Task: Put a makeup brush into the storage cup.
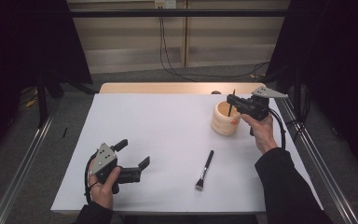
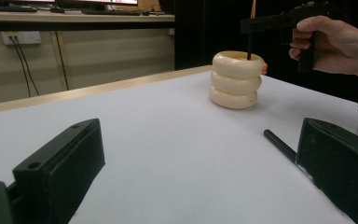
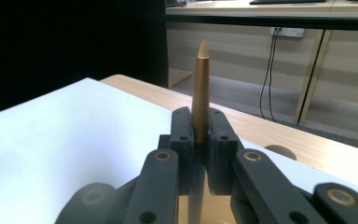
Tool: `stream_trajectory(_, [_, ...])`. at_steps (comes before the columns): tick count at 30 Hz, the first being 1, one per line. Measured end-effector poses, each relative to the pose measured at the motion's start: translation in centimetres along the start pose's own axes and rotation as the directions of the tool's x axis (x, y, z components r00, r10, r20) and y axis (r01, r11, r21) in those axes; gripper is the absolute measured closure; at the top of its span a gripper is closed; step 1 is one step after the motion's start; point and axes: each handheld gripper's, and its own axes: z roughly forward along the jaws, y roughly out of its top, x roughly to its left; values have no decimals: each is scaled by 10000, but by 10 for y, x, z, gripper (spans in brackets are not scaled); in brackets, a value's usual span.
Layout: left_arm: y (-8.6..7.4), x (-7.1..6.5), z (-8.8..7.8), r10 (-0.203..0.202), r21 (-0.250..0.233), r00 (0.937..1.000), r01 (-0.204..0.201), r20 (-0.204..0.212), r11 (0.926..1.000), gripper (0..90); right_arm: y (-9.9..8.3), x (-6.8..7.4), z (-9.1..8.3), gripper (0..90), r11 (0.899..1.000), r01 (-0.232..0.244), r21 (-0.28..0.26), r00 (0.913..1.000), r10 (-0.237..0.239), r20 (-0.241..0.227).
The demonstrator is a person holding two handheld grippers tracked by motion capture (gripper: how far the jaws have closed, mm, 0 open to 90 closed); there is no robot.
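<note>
We hold a slim brush (image 3: 200, 93) upright by its gold, pointed handle in the right gripper (image 1: 233, 100), whose jaws pinch it tight, with its lower end already dipping into the mouth of the cream ringed holder (image 1: 225, 118). We judge the step to be standing this brush in the holder, so the next move calls for lowering it straight down and letting go only once it rests inside. Nearer to us than the holder, a second makeup brush (image 1: 205, 170) lies flat on the white table (image 1: 158, 130), and farther left of it the left gripper (image 1: 134, 155) rests with jaws spread on nothing.

Cream ringed holder (image 1: 225, 119), gold-handled brush (image 3: 200, 93), black brush (image 1: 205, 169), white table (image 1: 168, 140)
</note>
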Motion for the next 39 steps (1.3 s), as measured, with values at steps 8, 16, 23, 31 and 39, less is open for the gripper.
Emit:
stream_trajectory(8, [0,0,0,-9,-11,10000,9,-28,10000,8,-1,-2,-2,820,10000,-26,5,10000,26,51])
stream_trajectory(16, [0,1,0,113,2,9999,-113,7,9999,9,-1,-1,-2,723,9999,24,-99,10000,-25,-92])
stream_trajectory(23, [0,1,0,101,2,9999,-101,10,9999,9,0,1,-3,470,9998,65,-197,10000,-66,-28])
stream_trajectory(31, [0,1,0,140,-21,9999,-140,17,9999,10,2,4,-4,185,9989,207,-417,9995,-197,252])
stream_trajectory(39, [0,0,-1,27,-42,10000,-28,-41,10000,10,4,6,-7,0,9969,509,-593,9985,-496,225])
